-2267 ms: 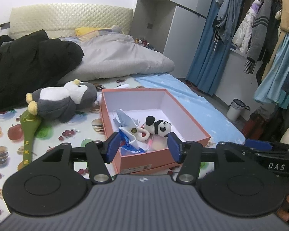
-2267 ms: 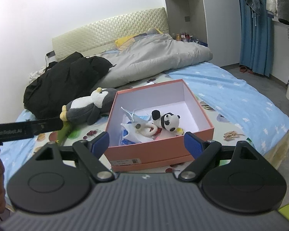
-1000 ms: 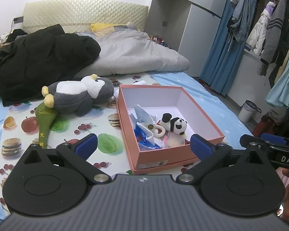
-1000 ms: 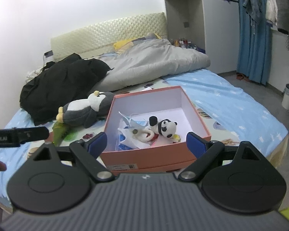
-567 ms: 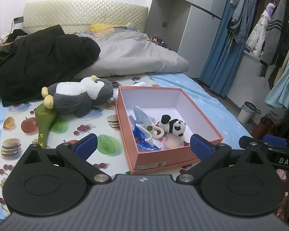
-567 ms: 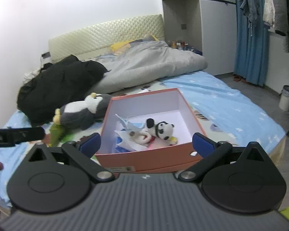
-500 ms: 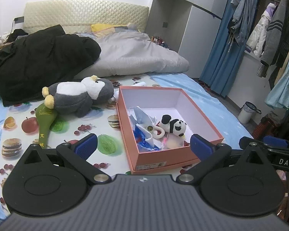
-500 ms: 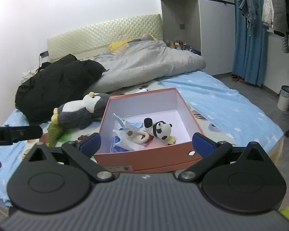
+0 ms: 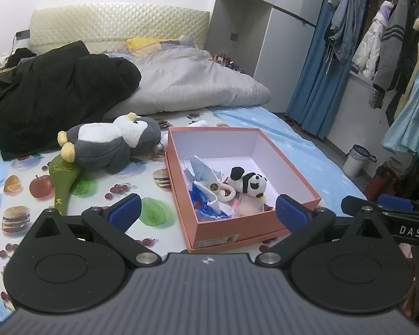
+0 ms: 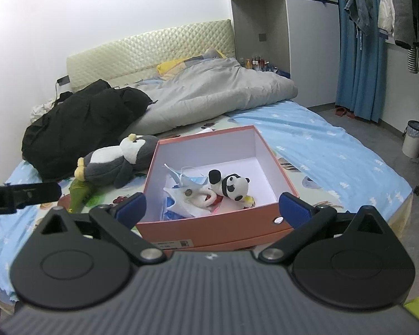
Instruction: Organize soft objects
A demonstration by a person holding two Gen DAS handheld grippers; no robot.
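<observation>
Both the left tongs (image 9: 206, 209) and the right tongs (image 10: 212, 205) hang released and empty before the orange box (image 9: 231, 230) at frame centre, which already gathers the panda plush (image 9: 248, 184), while the penguin plush (image 9: 109, 145) lies outside at its left, likely next.

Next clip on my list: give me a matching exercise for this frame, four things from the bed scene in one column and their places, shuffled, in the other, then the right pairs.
Things:
1. small black-and-white panda plush
2. grey-and-white penguin plush
3. green paddle-shaped object with yellow characters
4. black puffy jacket

Places:
A. heaped on the bed beside the grey duvet
B. inside the open salmon-pink cardboard box
C. lying on the fruit-print sheet, just outside the box
D. on the sheet, its wide end beside the penguin's yellow feet

Pairs: 1-B, 2-C, 3-D, 4-A
</observation>
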